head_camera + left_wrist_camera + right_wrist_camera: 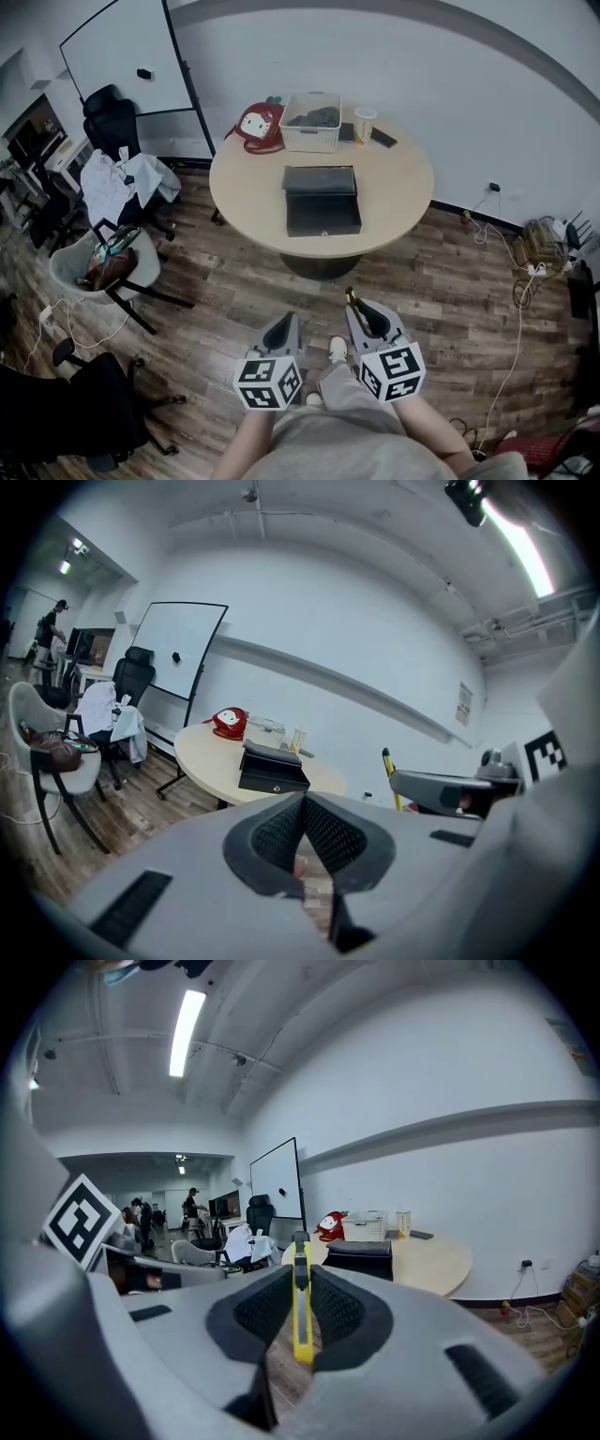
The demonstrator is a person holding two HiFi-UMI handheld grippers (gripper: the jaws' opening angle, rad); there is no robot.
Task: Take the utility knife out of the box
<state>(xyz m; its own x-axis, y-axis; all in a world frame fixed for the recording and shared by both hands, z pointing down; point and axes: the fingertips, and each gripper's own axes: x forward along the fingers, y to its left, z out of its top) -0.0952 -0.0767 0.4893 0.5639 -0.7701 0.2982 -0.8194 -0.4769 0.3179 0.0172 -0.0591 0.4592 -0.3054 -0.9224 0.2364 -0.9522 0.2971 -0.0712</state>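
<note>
Clamping the slim yellow plastic utility knife (301, 1326) mid-body, the right gripper (301, 1279) held a light, stiff, likely slippery tool.

Approach: bare wood floor (234, 281) between the person and the round desk (398, 187) is open. The black box (322, 199) sits mid-desk, with clear desk surface to its left and right. The far edge is crowded by the red bag (261, 125), white basket (312, 122) and cup (364, 122). Chairs (80, 267) stand to the left, and cables (518, 323) lie on the floor at right.

Office: whiteboard (117, 52), swivel chair (108, 114), round meeting table (403, 187).
</note>
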